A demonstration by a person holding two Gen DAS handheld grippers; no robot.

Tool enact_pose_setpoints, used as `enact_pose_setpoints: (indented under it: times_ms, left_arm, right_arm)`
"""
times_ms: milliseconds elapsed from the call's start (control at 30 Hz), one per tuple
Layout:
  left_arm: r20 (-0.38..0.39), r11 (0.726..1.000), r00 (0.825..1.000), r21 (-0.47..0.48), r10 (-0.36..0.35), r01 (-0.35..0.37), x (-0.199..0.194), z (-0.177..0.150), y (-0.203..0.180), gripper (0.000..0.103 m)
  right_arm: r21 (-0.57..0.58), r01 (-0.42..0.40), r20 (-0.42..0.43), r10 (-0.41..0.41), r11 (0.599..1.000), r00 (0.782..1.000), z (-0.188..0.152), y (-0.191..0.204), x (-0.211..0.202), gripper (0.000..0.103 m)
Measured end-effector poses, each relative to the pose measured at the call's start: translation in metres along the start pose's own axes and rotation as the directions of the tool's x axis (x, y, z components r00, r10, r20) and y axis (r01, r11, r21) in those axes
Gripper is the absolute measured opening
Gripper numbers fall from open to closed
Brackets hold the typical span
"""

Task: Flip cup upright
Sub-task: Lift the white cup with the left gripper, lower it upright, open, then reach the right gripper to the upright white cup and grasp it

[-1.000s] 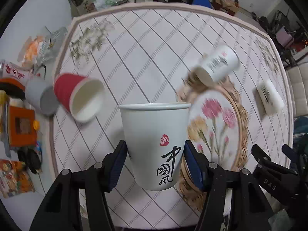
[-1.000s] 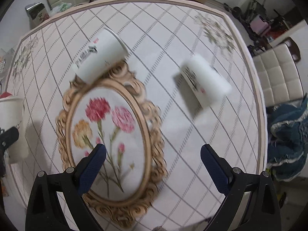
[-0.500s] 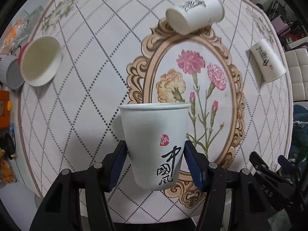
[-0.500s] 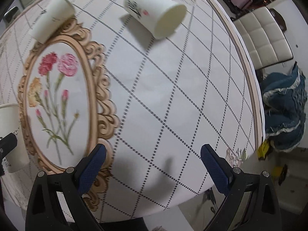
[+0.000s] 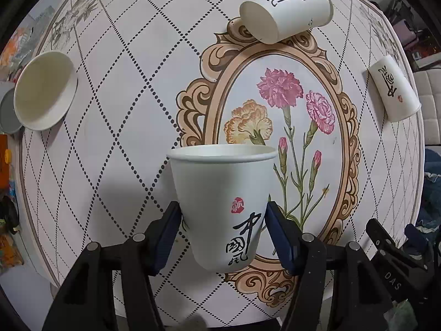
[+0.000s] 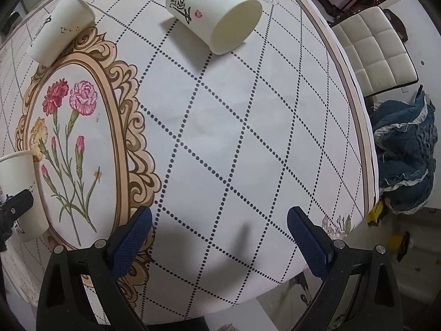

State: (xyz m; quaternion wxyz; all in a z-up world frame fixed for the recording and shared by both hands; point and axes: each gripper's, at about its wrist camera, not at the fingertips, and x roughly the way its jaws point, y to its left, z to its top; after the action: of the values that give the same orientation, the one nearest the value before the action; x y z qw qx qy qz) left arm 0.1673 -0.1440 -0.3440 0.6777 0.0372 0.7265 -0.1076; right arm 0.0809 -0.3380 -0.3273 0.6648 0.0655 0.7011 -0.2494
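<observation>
My left gripper (image 5: 223, 234) is shut on a white paper cup (image 5: 220, 201) with black calligraphy and a red seal. The cup stands mouth up between the blue pads, over the near edge of the flower oval; I cannot tell whether its base touches the table. The same cup shows at the left edge of the right wrist view (image 6: 19, 193). My right gripper (image 6: 219, 234) is open and empty above the bare cloth at the near right. A white cup (image 6: 215, 16) lies on its side far ahead of it.
Another white cup (image 5: 286, 8) lies on its side at the oval's far end, also in the right wrist view (image 6: 60, 27). A cup (image 5: 44, 91) lies at the table's left edge, mouth toward me. A chair (image 6: 377, 47) and blue fabric (image 6: 405, 160) sit beyond the right table edge.
My left gripper has carried the held cup right and nearer, from beside the red cup to the oval's near edge. The right gripper has swung toward the table's right side, still open.
</observation>
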Motion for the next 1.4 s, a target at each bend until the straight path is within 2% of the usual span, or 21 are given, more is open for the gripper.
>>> enact_pose_setpoints:
  times_ms: [67, 133, 200, 400, 633, 733, 800, 900, 967, 1033, 1200, 1400]
  left_arm:
    - [0.005, 1.000, 1.000, 0.002, 0.012, -0.012, 0.003, 0.003, 0.001, 0.065]
    - [0.011, 1.000, 1.000, 0.005, 0.021, -0.021, 0.004, 0.004, 0.002, 0.092]
    - [0.020, 0.999, 0.999, 0.011, 0.031, -0.032, 0.002, 0.005, 0.004, 0.099]
    - [0.052, 0.999, 0.998, 0.008, 0.040, -0.041, -0.002, 0.008, 0.008, 0.099]
    - [0.137, 0.998, 0.989, -0.002, 0.061, -0.061, -0.047, -0.001, 0.023, 0.100]
    - [0.208, 0.992, 0.971, -0.007, 0.121, -0.122, -0.070, -0.009, 0.037, 0.100]
    - [0.255, 0.982, 0.948, -0.034, 0.191, -0.188, -0.080, -0.018, 0.056, 0.100]
    - [0.279, 0.965, 0.924, -0.089, 0.261, -0.246, -0.083, -0.034, 0.086, 0.100]
    - [0.277, 0.949, 0.909, -0.121, 0.313, -0.290, -0.081, -0.044, 0.109, 0.100]
    - [0.254, 0.937, 0.903, -0.152, 0.346, -0.315, -0.073, -0.052, 0.128, 0.100]
    - [0.170, 0.914, 0.914, -0.244, 0.368, -0.323, -0.045, -0.077, 0.167, 0.099]
    - [0.122, 0.901, 0.924, -0.299, 0.362, -0.314, -0.023, -0.090, 0.189, 0.100]
  right_arm:
    - [-0.001, -0.001, 0.004, 0.001, 1.000, 1.000, 0.000, 0.002, -0.002, 0.100]
    - [-0.002, -0.003, 0.007, 0.003, 1.000, 1.000, -0.001, 0.003, -0.003, 0.100]
    - [-0.002, -0.003, 0.009, 0.003, 1.000, 1.000, -0.001, 0.003, -0.005, 0.100]
    - [0.001, -0.004, 0.015, 0.004, 1.000, 1.000, 0.000, 0.006, -0.011, 0.100]
    - [0.000, -0.010, 0.030, 0.010, 1.000, 0.999, -0.002, 0.006, -0.018, 0.100]
    - [-0.004, -0.020, 0.041, 0.020, 1.000, 0.999, -0.002, 0.011, -0.026, 0.100]
    - [-0.012, -0.033, 0.055, 0.033, 0.999, 0.998, -0.002, 0.016, -0.035, 0.100]
    - [-0.036, -0.055, 0.074, 0.058, 0.998, 0.996, -0.002, 0.030, -0.049, 0.100]
    - [-0.061, -0.074, 0.086, 0.079, 0.995, 0.993, -0.003, 0.043, -0.058, 0.100]
    - [-0.095, -0.092, 0.095, 0.101, 0.991, 0.990, -0.005, 0.059, -0.067, 0.100]
    - [-0.196, -0.138, 0.100, 0.160, 0.971, 0.982, -0.007, 0.110, -0.084, 0.100]
    - [-0.290, -0.162, 0.091, 0.195, 0.943, 0.977, -0.011, 0.162, -0.087, 0.100]
